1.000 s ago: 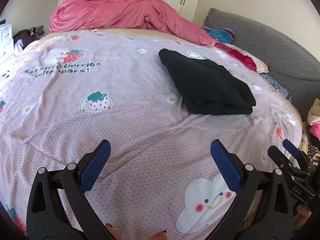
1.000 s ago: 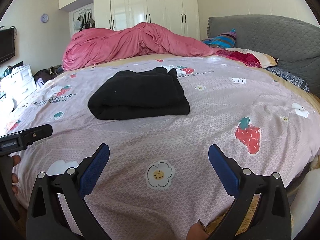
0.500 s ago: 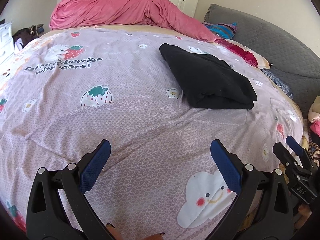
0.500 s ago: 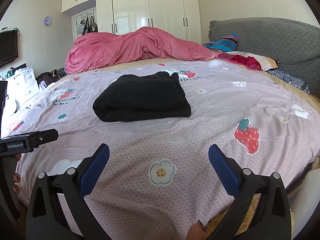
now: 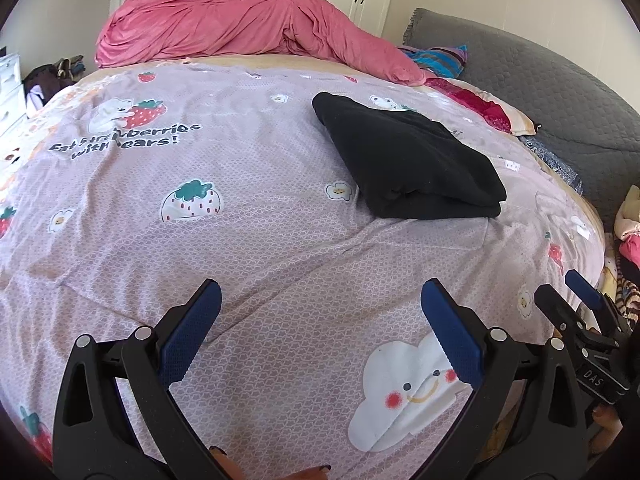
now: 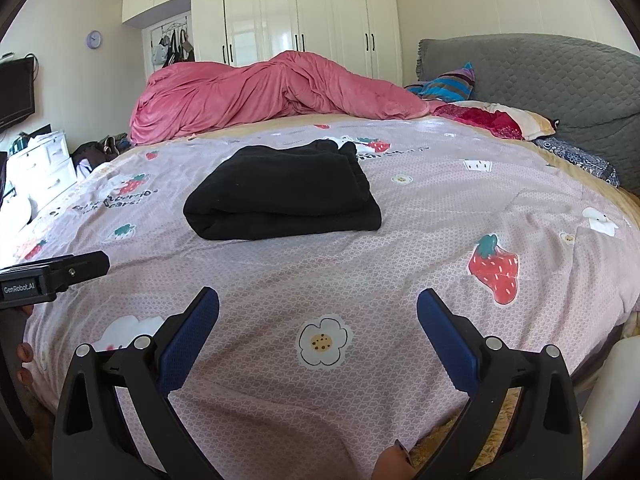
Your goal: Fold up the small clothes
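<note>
Both hand-held grippers hang wide and empty above the near edge of the bed: the left gripper (image 5: pixel 320 320) with its blue pads (image 5: pixel 192 328) spread over the patterned sheet (image 5: pixel 248 240), the right gripper (image 6: pixel 318 320) likewise spread, near a printed flower (image 6: pixel 323 340). Over the last second they have drawn back a little toward that near edge, so the folded black garment (image 5: pixel 408 164) looks slightly farther off in both views, while its own shape and place have not altered. It lies as a compact, layered rectangle near the middle of the bed, its thick fold edge facing the grippers (image 6: pixel 280 196), well apart from either. Nothing touches it. That retreat with open jaws suggests this piece is finished and released. A pink duvet (image 6: pixel 272 96) is heaped along the far edge. Next would likely come fetching another garment; a heap of clothes shows off the bed's right side (image 5: pixel 630 236), though what it holds is unclear.
</note>
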Available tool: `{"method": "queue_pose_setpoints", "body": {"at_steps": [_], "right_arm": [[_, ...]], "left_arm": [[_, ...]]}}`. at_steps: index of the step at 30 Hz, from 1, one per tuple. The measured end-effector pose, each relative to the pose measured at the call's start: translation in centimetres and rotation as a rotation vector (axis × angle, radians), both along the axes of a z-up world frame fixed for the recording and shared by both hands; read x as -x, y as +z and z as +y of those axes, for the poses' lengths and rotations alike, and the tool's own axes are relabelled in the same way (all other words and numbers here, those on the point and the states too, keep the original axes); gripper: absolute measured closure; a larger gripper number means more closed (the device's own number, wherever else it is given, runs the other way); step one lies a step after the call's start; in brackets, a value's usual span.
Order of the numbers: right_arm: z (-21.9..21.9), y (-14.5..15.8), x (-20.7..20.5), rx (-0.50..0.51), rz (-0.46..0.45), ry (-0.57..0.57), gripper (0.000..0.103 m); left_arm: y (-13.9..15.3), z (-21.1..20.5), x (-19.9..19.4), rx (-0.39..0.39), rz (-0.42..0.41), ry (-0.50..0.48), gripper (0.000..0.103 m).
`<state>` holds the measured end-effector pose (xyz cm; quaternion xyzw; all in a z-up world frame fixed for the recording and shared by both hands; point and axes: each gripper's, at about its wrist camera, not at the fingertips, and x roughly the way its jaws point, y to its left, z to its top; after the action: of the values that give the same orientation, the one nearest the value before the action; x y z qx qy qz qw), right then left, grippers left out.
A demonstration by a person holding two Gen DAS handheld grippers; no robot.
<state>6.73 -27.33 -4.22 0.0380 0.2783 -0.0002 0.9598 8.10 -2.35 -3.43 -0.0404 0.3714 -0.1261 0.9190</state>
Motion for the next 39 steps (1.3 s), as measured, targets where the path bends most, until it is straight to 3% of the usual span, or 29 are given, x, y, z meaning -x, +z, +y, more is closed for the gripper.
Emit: {"method": "queue_pose_setpoints", "body": {"at_steps": [39], "right_arm": [[-0.27, 0.00, 0.07, -0.005, -0.003, -0.011, 0.004]], "left_arm": [[0.31, -0.18, 0.31, -0.013, -0.003, 0.007, 0.009]]}}
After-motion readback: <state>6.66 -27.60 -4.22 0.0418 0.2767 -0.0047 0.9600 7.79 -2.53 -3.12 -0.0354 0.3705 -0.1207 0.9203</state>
